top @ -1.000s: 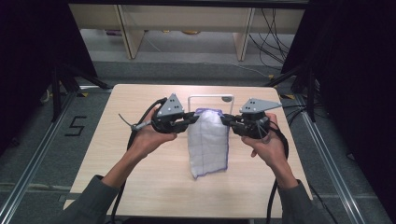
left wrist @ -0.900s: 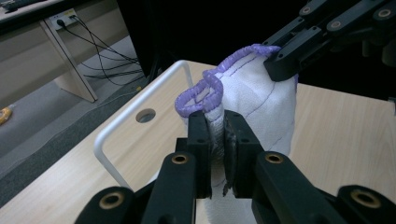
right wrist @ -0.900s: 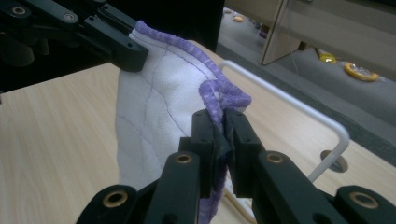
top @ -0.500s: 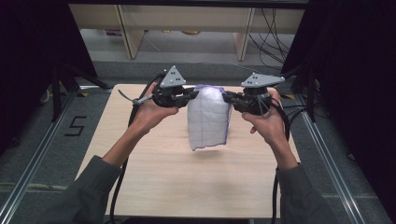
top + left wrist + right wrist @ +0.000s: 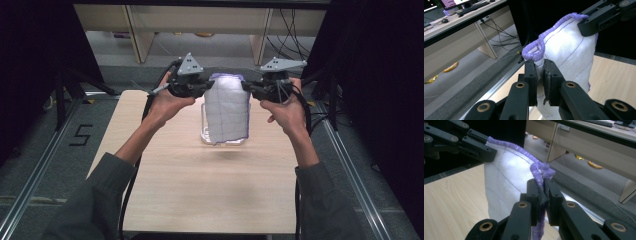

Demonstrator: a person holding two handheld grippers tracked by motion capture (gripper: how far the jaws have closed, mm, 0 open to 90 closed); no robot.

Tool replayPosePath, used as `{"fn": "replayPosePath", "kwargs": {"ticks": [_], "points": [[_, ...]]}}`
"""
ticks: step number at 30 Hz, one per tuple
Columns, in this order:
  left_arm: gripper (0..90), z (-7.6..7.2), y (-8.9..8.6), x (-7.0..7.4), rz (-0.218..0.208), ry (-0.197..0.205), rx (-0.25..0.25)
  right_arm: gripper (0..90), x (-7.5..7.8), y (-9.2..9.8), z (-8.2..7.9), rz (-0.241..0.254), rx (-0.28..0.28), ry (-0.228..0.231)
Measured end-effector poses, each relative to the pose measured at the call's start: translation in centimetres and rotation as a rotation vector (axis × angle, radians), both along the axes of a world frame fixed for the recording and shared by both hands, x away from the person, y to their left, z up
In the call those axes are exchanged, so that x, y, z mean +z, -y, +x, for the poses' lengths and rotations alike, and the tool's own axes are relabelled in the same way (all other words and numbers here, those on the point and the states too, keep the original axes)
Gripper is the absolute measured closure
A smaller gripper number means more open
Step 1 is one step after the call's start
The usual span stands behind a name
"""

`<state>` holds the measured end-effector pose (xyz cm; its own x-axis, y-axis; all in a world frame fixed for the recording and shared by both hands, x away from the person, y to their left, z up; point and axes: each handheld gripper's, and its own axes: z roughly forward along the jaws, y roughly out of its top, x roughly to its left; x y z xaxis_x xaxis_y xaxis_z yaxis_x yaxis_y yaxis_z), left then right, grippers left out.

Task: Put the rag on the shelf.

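White cloth (image 5: 227, 109), purple-edged: left gripper (image 5: 204, 89) and right gripper (image 5: 246, 87) fingers pinching its top corners, hanging it above the tabletop (image 5: 200, 190); next, lowering flat.

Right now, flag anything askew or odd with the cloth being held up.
Nothing stands out: the white quilted cloth with purple edging hangs straight, each top corner pinched in a claw, above the clear plastic container.

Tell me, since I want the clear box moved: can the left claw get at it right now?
Probably not: the left claw is shut on the cloth's top corner, and the hanging cloth screens the clear box.
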<state>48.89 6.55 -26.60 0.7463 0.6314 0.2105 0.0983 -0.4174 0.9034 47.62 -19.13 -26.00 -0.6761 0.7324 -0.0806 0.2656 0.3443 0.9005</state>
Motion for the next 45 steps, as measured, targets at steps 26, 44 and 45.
{"fn": "replayPosePath", "kwargs": {"ticks": [26,44,45], "points": [[81.7,5.6,0.7,1.1,-0.108,-0.043,0.089,83.4,1.2,0.1,5.0,0.075,-0.062,-0.002],[80.9,11.3,1.4,-4.5,-0.189,-0.177,0.108,83.2,-3.8,-0.2,11.5,0.106,-0.149,-0.171],[81.0,11.5,1.4,-4.8,-0.185,-0.18,0.117,83.2,-4.2,-0.2,11.8,0.101,-0.159,-0.182]]}}
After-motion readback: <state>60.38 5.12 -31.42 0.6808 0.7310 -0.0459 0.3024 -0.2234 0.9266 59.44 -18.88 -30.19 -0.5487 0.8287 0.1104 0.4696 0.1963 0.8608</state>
